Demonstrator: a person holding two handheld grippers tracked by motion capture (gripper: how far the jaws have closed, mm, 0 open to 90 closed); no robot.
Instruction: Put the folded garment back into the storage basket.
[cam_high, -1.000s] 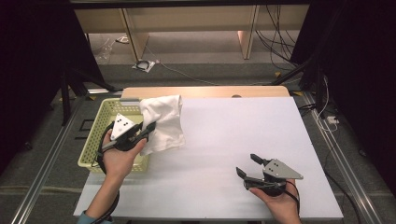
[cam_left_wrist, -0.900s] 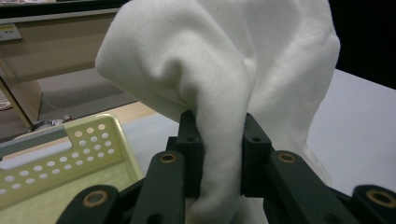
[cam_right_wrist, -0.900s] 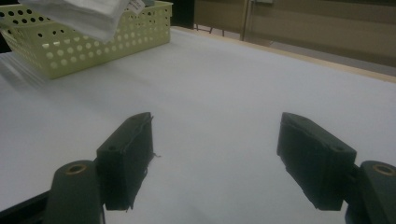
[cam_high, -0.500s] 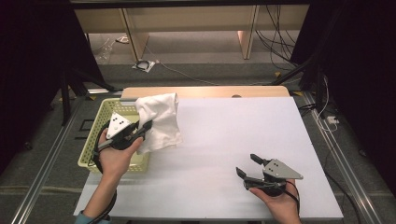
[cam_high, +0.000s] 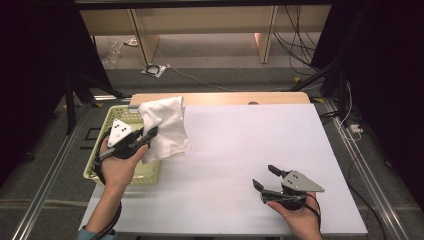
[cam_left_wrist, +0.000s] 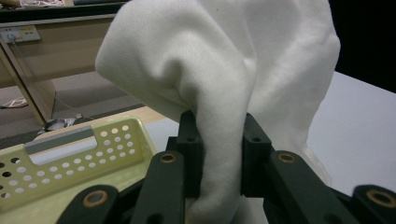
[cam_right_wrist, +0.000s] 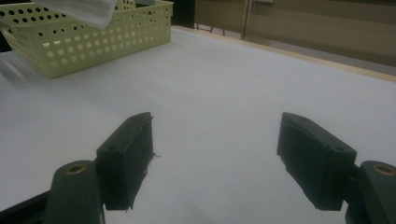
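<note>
My left gripper (cam_high: 150, 134) pinches the white cloth (cam_high: 165, 127), now lifted higher above the yellow basket (cam_high: 100, 165) at the table's (cam_high: 240, 150) left edge than a second ago. Its own view shows cloth (cam_left_wrist: 224, 93) squeezed between the jaws, basket (cam_left_wrist: 70, 158) below. My right gripper (cam_right_wrist: 215, 158) rests spread and empty over the table, so the cloth looks ready to be laid out.

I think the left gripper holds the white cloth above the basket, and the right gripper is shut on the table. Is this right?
Not quite. The right gripper is open, as the right gripper view shows. The left gripper does hold the white cloth above the basket.
</note>
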